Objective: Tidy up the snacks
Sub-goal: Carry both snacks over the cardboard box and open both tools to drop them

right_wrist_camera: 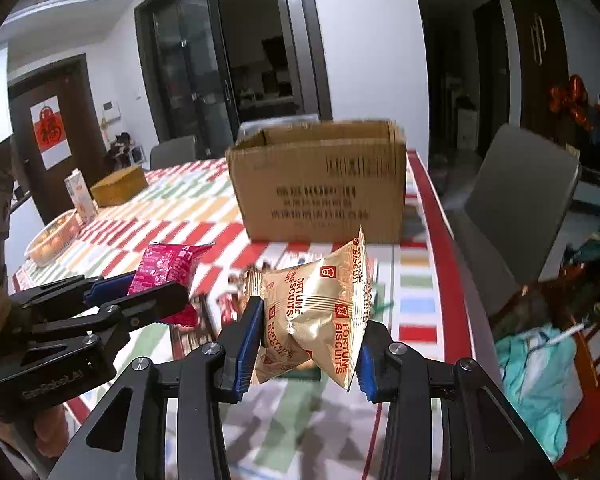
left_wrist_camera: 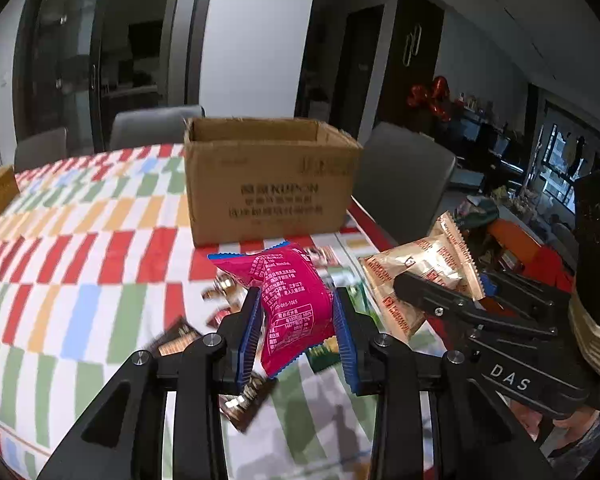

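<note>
Left gripper (left_wrist_camera: pixel 296 332) pinches the pink snack packet (left_wrist_camera: pixel 290 304) between its blue pads, clear above the checked tablecloth (left_wrist_camera: pixel 80 280). Right gripper (right_wrist_camera: pixel 308 344) clamps the gold biscuit packet (right_wrist_camera: pixel 316 312); open cardboard box (right_wrist_camera: pixel 320 184) sits beyond.

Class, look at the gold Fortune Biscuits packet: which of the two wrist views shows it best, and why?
The right wrist view: the gold packet sits front and centre in the right claw, its lettering readable. The left wrist view shows the same packet only at the side, partly covered by that claw's black finger.
</note>
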Demonstrator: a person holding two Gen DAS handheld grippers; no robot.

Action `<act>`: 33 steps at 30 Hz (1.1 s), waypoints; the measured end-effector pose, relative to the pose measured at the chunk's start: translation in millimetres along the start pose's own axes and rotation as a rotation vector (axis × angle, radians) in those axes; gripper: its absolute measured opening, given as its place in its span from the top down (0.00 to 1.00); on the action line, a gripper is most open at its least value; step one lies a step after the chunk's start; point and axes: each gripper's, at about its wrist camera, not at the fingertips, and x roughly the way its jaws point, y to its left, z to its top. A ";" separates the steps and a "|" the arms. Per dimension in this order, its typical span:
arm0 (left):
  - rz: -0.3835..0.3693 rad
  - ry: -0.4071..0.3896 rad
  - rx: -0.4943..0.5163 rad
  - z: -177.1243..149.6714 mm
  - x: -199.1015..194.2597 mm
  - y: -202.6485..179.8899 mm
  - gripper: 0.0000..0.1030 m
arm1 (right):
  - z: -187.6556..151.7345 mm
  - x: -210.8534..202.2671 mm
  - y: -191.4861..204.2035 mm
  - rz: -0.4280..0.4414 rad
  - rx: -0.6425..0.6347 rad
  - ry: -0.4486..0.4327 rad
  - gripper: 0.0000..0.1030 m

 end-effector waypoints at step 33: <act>0.091 -0.081 0.113 180.0 95.0 48.2 0.66 | 185.7 93.8 -23.3 -0.080 -0.095 -0.109 0.59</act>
